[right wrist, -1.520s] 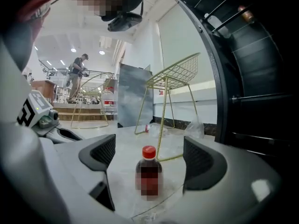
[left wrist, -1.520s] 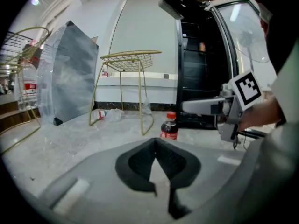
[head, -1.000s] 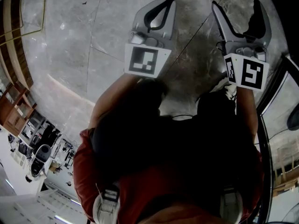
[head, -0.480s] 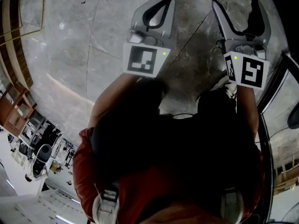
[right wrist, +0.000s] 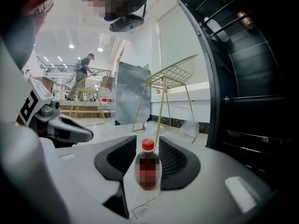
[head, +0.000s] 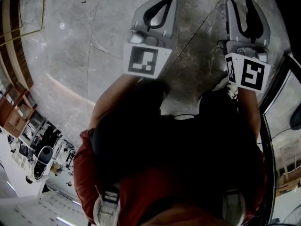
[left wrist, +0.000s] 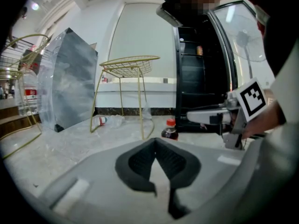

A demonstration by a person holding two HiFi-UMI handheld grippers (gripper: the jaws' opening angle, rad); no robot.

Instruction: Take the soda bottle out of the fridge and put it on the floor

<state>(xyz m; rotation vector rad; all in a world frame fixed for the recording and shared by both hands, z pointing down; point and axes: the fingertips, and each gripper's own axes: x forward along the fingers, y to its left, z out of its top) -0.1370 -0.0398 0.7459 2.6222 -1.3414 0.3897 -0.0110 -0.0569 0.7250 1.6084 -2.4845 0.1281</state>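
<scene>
**Right jaws narrowed, bottle already down**

Our right gripper (head: 239, 1) had just drawn its jaws in from the wide spread of a second earlier. They stood part-way apart with nothing pressed between the pads. Neither hand had shifted. The soda bottle (left wrist: 169, 130) stood upright on the floor (head: 70, 55), just beyond those tips and near the fridge (right wrist: 243, 78). Our left gripper (left wrist: 155, 143) was closed and empty. We judged the placing done; next we needed only to back away without knocking the bottle.
</scene>
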